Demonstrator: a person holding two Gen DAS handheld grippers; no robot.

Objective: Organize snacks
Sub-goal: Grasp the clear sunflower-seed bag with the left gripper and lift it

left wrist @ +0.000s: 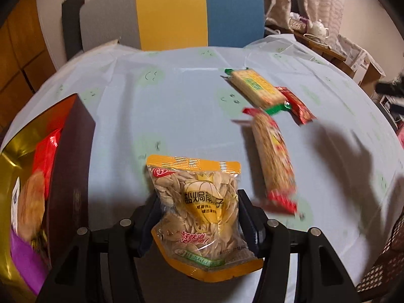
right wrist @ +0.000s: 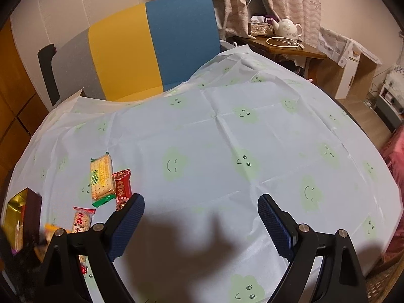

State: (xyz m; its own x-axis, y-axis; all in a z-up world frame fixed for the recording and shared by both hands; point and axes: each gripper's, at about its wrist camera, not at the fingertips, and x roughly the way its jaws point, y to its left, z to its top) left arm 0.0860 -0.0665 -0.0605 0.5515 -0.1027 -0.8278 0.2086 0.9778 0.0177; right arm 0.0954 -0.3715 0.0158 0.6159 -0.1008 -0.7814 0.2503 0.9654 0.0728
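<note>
My left gripper (left wrist: pixel 198 198) is shut on a clear, yellow-edged bag of seeds (left wrist: pixel 199 217), held by its sides above the table. Just to its left stands a dark box with a gold inside (left wrist: pixel 70 176), with a red packet (left wrist: pixel 46 151) and other snacks in it. On the cloth to the right lie a long red-ended cracker pack (left wrist: pixel 274 161), a green-ended cracker pack (left wrist: pixel 255 88) and a small red packet (left wrist: pixel 300 106). In the right wrist view my right gripper (right wrist: pixel 200 204) stands open over bare cloth, with those packs (right wrist: pixel 101 176) to its left.
A pale blue tablecloth with green smiling clouds (right wrist: pixel 227 139) covers the table. A chair with a grey, yellow and blue back (left wrist: pixel 171 12) stands behind the far edge. A wooden side table with a white teapot (right wrist: pixel 287 27) is at the back right.
</note>
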